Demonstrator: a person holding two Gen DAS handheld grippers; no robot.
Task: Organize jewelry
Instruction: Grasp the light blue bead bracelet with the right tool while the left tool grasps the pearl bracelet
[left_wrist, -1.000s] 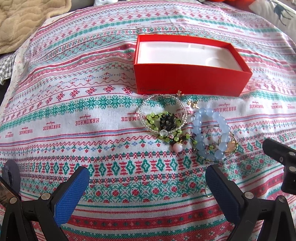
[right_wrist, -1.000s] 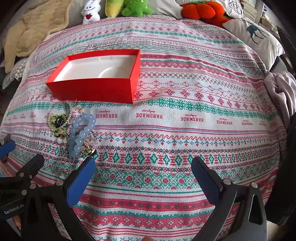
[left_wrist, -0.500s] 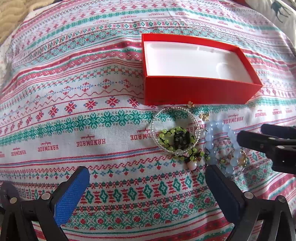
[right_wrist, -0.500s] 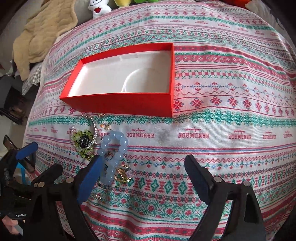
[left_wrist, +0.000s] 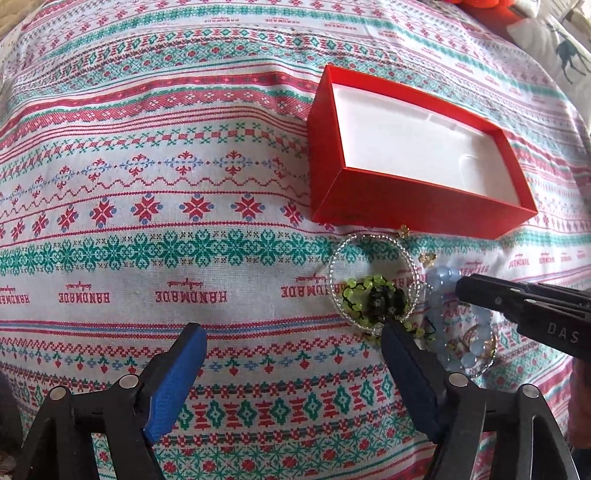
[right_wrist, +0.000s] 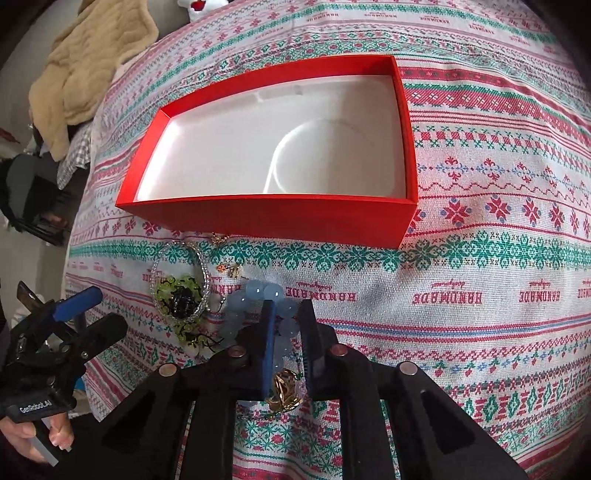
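Right wrist view: right claw (right_wrist: 287, 325) clenched on pale blue bead bracelet (right_wrist: 258, 295), just near red box (right_wrist: 280, 218) on bedspread (right_wrist: 480, 332). Lift slowly (gold charm (right_wrist: 284, 391) may snag neighbours). Left claw (left_wrist: 291, 350) released, idle.

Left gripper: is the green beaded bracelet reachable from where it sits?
Probably yes. The left gripper is open, the green beaded bracelet lies just off its right fingertip, and the right gripper works the blue bracelet alongside.
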